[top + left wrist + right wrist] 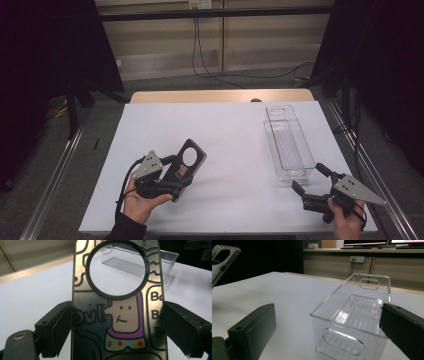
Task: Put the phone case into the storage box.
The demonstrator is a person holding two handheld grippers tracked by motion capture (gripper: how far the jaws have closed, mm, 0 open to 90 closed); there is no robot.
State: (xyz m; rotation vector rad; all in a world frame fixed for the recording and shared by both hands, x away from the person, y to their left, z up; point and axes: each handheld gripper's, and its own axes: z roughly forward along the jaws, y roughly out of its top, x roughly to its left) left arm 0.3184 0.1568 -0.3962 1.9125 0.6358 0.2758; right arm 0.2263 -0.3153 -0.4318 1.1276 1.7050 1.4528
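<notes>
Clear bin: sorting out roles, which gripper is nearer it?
Right. The right gripper sits just before the clear bin; the left gripper, holding the phone case, is across the table.

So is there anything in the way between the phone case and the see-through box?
Nothing visible. The left tongs hold the phone case above the white table, and the stretch of table between it and the clear box is bare. The right tongs wait open beside the box's near end.
</notes>
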